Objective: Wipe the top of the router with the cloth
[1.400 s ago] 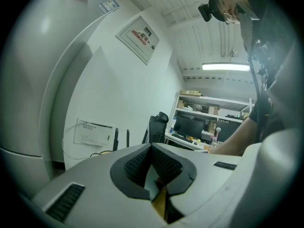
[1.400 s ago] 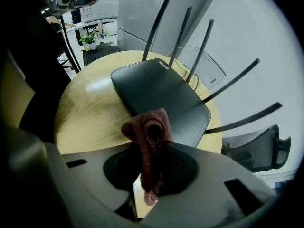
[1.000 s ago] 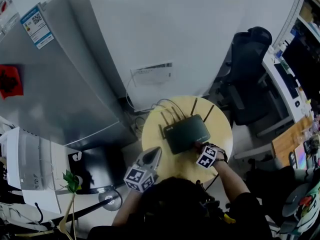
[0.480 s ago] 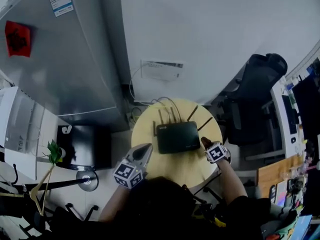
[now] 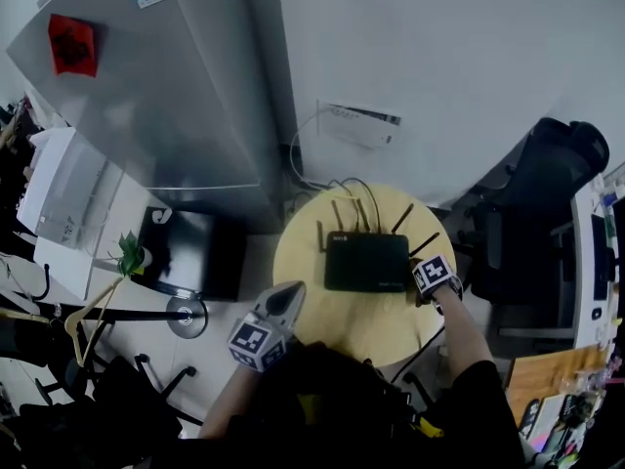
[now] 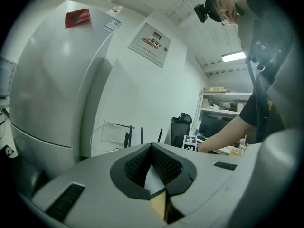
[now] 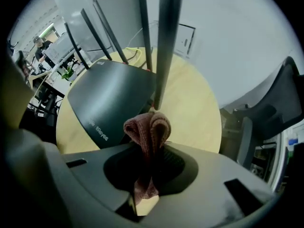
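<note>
Right jaws pinching cloth [image 7: 147, 127], beside router [image 5: 366, 262]

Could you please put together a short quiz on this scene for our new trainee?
1. Which gripper holds the cloth?
2. True or false: the router sits on a round table.
3. The left gripper is: A) touching the router; B) clear of the router; C) clamped on an antenna.
Key: 1 the right gripper; 2 true; 3 B.
</note>
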### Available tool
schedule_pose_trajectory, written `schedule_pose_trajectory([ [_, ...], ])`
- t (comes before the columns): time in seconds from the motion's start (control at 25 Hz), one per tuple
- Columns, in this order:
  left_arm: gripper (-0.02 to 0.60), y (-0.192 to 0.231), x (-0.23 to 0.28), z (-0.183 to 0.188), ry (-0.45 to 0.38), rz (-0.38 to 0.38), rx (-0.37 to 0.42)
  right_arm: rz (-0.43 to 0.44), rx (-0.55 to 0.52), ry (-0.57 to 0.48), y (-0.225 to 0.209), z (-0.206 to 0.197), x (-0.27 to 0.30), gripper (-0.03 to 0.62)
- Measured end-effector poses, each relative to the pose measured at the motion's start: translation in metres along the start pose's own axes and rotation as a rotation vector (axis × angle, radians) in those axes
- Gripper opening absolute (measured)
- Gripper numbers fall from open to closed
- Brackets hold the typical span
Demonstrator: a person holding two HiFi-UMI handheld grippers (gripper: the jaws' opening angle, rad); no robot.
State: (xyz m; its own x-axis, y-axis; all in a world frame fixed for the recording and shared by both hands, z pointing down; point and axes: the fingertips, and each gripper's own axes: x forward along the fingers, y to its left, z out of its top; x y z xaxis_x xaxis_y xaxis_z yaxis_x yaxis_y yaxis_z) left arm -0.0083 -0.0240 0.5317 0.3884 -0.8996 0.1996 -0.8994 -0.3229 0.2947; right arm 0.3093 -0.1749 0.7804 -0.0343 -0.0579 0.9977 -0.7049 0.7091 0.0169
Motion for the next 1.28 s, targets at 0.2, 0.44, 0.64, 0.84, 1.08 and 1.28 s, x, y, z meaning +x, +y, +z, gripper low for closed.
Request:
schedule_pose_trajectory([
  [0.2, 0.002, 0.002, -0.013, -0.011, -0.006, 0.070, -0.019, -0.014, -0.085, -0.004, 0.005, 0.015, 0.007, 0.063],
  [0.44, 0.002, -0.003, -0.010, -0.014, -0.004, 0.081, -0.024, 0.086, -0.391, -0.127, 0.049, 0.025, 0.008, 0.064],
  [0.64, 0.002, -0.015, 0.002, -0.012, -0.008, 0.040, 0.002, 0.012, -0.537, -0.051, 0.049, 0.000, 0.004, 0.064],
  [0.84, 0.002, -0.028, 0.009, -0.008, -0.003, 0.000, 0.017, -0.006, -0.569, -0.019, 0.054, -0.013, 0.002, 0.064],
  [1.08, 0.002, -0.029, 0.008, -0.005, -0.007, -0.009, 0.025, -0.028, -0.528, -0.008, 0.059, -0.021, -0.004, 0.064],
  [1.28, 0.002, -0.031, 0.007, -0.006, -0.006, -0.023, 0.026, -0.016, -0.432, -0.041, 0.069, -0.028, 0.000, 0.064],
])
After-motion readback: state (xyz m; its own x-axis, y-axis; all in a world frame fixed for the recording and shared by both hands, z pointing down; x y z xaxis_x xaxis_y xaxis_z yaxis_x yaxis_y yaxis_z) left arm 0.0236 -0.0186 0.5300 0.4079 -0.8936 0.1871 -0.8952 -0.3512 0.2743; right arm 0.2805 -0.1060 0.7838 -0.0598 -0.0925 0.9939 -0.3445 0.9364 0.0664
